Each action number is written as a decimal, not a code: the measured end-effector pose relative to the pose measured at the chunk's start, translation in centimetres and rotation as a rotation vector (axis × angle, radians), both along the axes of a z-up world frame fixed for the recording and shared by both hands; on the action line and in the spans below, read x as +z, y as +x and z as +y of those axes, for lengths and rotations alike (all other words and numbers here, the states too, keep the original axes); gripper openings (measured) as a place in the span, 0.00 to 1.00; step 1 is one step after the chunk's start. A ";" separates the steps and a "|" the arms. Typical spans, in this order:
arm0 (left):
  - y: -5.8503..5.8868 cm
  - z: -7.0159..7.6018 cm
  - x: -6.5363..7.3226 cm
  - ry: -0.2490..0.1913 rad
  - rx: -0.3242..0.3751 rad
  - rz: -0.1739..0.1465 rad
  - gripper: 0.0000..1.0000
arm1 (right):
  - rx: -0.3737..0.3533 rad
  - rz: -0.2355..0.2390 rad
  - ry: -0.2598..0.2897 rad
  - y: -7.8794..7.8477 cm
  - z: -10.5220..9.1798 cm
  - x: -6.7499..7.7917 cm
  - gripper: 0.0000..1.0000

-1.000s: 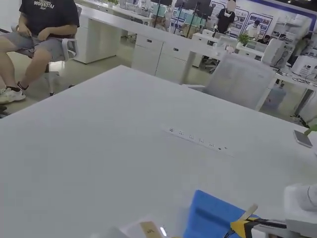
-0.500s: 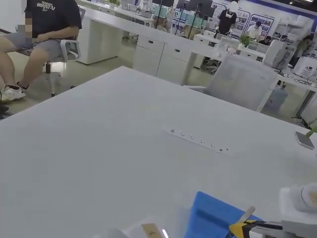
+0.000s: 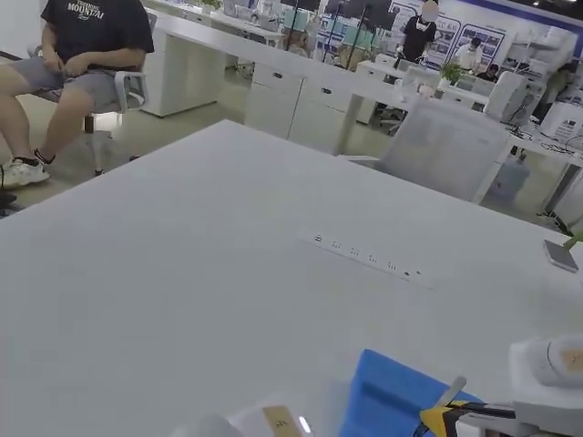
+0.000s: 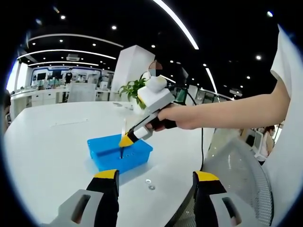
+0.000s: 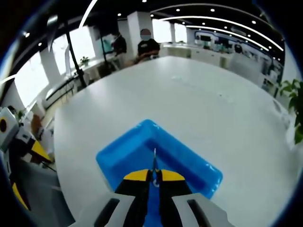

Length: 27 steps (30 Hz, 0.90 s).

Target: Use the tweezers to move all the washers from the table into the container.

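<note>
A blue container (image 4: 119, 152) stands on the white table (image 4: 57, 142), near its edge. My right gripper (image 4: 128, 140), held in a hand, hovers over it, shut on thin metal tweezers (image 4: 121, 151) whose tip points down into the container. In the right gripper view the tweezers (image 5: 154, 163) stick out between the closed yellow jaws (image 5: 154, 175) above the container's (image 5: 142, 146) corner. Two small washers (image 4: 149, 184) lie on the table just in front of the container. My left gripper (image 4: 156, 176) is open, low and short of the washers. The head view catches the container (image 3: 387, 396) and right gripper (image 3: 440, 421) at the bottom.
A white power strip (image 3: 364, 255) lies mid-table and a phone (image 3: 557, 255) at the right edge. An office chair (image 3: 446, 146) stands beyond the table, and a person (image 3: 82, 36) sits at the far left. The table edge runs close behind the washers.
The right gripper's body has sunk slightly toward the bottom right of the head view. The tweezers stay over the container.
</note>
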<state>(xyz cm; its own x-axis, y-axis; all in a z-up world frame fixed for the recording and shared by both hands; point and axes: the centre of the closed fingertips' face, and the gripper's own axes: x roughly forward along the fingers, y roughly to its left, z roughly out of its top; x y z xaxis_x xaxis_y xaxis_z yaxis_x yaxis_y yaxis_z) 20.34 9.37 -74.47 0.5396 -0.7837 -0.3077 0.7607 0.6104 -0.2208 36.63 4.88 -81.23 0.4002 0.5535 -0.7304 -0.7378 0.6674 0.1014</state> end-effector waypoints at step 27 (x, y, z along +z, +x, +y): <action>-0.4 -0.4 -0.1 0.005 -0.023 0.006 0.62 | 0.011 -0.078 0.070 -2.9 0.3 4.7 0.04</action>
